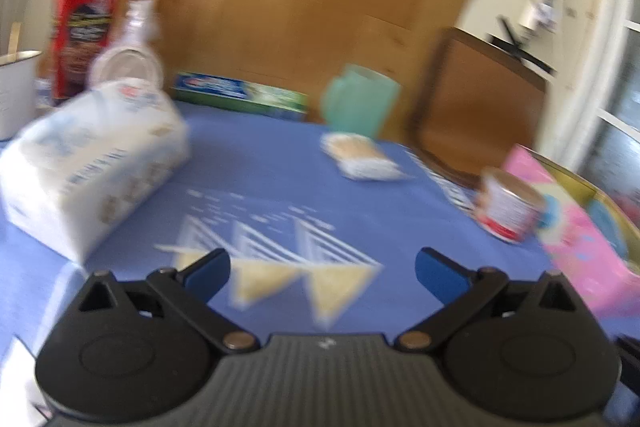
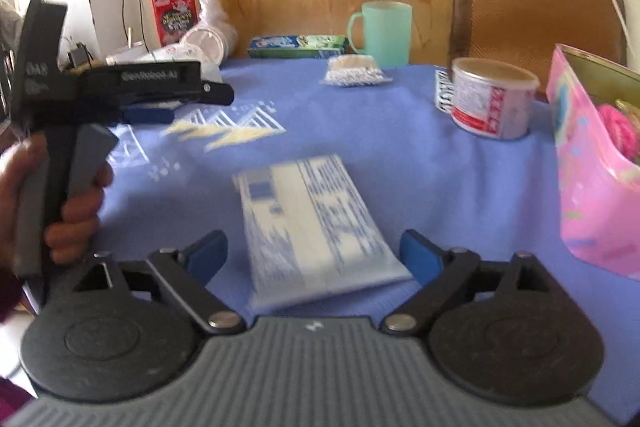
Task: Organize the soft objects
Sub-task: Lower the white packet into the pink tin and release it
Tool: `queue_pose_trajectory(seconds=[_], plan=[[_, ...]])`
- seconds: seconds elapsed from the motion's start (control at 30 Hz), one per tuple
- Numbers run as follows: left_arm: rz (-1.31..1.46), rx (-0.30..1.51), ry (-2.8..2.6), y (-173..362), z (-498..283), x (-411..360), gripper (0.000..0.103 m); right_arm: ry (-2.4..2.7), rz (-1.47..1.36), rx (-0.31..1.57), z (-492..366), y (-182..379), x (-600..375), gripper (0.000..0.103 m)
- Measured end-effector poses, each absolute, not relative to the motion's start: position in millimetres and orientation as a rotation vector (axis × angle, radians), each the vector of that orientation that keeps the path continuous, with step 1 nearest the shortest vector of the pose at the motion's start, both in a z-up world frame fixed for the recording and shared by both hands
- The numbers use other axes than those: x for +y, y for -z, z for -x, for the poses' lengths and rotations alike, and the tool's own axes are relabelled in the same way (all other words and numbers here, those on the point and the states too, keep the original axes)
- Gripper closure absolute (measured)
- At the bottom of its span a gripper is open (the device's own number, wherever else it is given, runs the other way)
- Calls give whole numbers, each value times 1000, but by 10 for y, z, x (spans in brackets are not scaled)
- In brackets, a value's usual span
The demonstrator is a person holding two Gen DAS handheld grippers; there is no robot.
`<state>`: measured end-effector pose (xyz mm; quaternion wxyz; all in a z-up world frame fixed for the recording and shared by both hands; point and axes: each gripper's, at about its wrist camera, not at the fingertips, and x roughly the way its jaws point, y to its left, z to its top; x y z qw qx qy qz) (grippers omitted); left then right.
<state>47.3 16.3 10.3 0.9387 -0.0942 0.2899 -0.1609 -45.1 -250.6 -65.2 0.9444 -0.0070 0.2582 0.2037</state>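
Note:
A white and blue soft pack (image 2: pixel 316 223) lies flat on the blue cloth (image 2: pixel 400 155), just in front of my open right gripper (image 2: pixel 314 253), which holds nothing. In the left wrist view a bulky white and blue soft pack (image 1: pixel 92 163) lies at the left. My left gripper (image 1: pixel 322 273) is open and empty above the cloth (image 1: pixel 280 179); it also shows in the right wrist view (image 2: pixel 148 115), held by a hand at the left. A small wrapped pack (image 2: pixel 354 71) (image 1: pixel 360 155) lies near the back. A pink box (image 2: pixel 592 171) with pink soft things stands at the right.
A teal mug (image 2: pixel 384 31), a toothpaste box (image 2: pixel 296 45), a red carton (image 2: pixel 174 11) and clear plastic cups (image 2: pixel 204 43) stand along the back. A red and white tub (image 2: pixel 492 103) sits by the pink box. A chair back (image 2: pixel 532 3) rises behind.

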Motion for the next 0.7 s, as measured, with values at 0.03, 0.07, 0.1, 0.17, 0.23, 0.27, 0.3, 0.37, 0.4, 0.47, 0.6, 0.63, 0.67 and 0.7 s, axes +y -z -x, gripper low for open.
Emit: queue_pose_trajectory(seconds=[0.03, 0.07, 0.1, 0.17, 0.23, 0.27, 0.3, 0.37, 0.4, 0.47, 0.6, 0.63, 0.67, 0.7], plan=[[202, 610, 376, -108, -430, 94, 4, -408, 17, 521, 460, 664, -2523, 8], [206, 628, 415, -113, -398, 31, 6, -407, 14, 515, 461, 671, -2544, 8], [198, 655, 459, -117, -368, -59, 11, -413, 9, 511, 456, 674, -2554, 8], [136, 706, 521, -121, -332, -265, 18, -420, 28, 505, 453, 691, -2537, 8], [40, 737, 537, -74, -263, -480, 26, -424, 72, 498, 505, 708, -2521, 11], [-1, 729, 541, -56, -206, -559, 26, -424, 92, 486, 533, 723, -2502, 13], [-14, 729, 581, -52, -162, -630, 29, -437, 87, 475, 580, 730, -2530, 23], [-21, 741, 599, -76, -121, -741, 29, -445, 91, 460, 632, 740, -2552, 23], [-27, 747, 606, -93, -122, -794, 30, -444, 92, 449, 664, 752, -2584, 25], [-13, 747, 626, -167, -136, -869, 36, -426, 82, 430, 682, 749, -2634, 30], [-7, 660, 705, -522, -137, -1130, 36, -355, 2, 367, 747, 658, -2866, 31], [-19, 626, 731, -641, -138, -1245, 36, -335, -11, 338, 783, 606, -2933, 31], [-29, 598, 751, -722, -147, -1356, 36, -304, -17, 296, 826, 524, -3018, 31], [-43, 570, 773, -822, -153, -1488, 36, -273, -19, 258, 863, 448, -3094, 31]])
